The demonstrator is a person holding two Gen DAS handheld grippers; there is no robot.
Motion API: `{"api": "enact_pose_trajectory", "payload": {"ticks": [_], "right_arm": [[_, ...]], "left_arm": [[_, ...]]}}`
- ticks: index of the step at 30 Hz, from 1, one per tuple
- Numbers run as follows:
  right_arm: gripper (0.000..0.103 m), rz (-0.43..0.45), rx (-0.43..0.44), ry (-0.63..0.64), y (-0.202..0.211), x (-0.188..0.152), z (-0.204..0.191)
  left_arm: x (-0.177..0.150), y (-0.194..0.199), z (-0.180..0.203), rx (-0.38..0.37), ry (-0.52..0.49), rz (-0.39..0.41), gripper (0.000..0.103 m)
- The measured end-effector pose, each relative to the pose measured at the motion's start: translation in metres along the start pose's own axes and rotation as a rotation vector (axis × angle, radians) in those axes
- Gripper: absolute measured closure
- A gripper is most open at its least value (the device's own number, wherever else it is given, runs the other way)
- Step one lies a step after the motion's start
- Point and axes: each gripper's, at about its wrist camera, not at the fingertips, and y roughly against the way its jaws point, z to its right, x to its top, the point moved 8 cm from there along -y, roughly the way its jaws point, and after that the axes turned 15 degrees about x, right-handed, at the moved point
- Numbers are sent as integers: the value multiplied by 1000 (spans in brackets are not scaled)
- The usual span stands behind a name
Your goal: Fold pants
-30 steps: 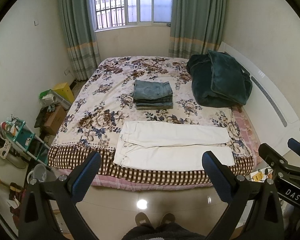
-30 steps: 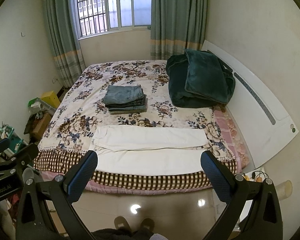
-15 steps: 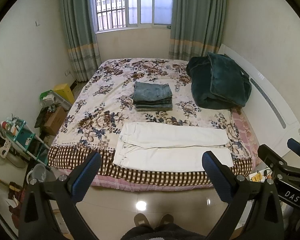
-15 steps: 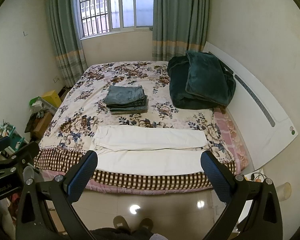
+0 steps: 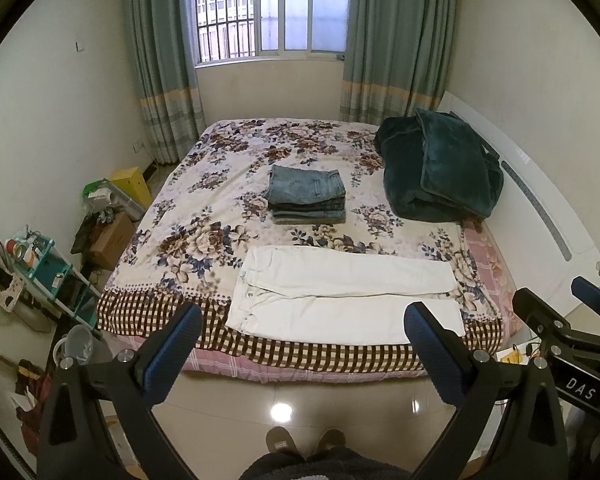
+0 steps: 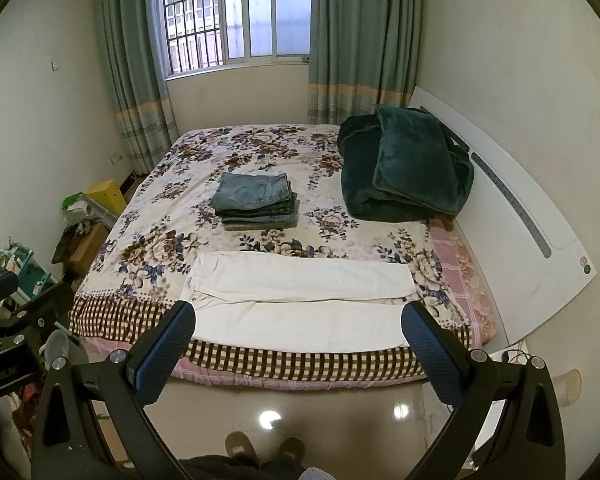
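White pants (image 5: 348, 296) lie spread flat along the near edge of the floral bed (image 5: 204, 236), waist to the left, both legs pointing right; they also show in the right wrist view (image 6: 300, 300). My left gripper (image 5: 302, 322) is open and empty, held over the floor in front of the bed, apart from the pants. My right gripper (image 6: 298, 320) is open and empty too, at about the same distance. The right gripper's body (image 5: 572, 344) shows at the right edge of the left wrist view.
A stack of folded jeans (image 5: 308, 200) sits mid-bed. A dark green blanket (image 5: 440, 168) lies by the white headboard (image 5: 540, 216). A teal shelf (image 5: 48, 268), boxes and clutter stand left of the bed. Glossy tile floor (image 5: 284, 408) and the person's slippers lie below.
Both grippers have tilted or drawn back slightly, so the bed sits a little lower in view. The pants have not moved and both grippers stay open.
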Motion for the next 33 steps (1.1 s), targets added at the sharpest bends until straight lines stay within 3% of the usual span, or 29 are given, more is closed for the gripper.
{"api": "enact_pose_trajectory", "payload": {"ticks": [12,19,25,33], "right_arm": [[0,-9,22,19,-5,0,9],[0,-21,18,7,-28,9,40],[0,-23,-23,-24,-77,29,89],[0,-78,-61,-130,-188,75,169]], "left_arm": [[-2,-1,7,10,21,-8,0],[7,-16,23,44,44,5,0],[28,-69,38,110,63,3,0],[70,-175,82,158,1,-55,0]]}}
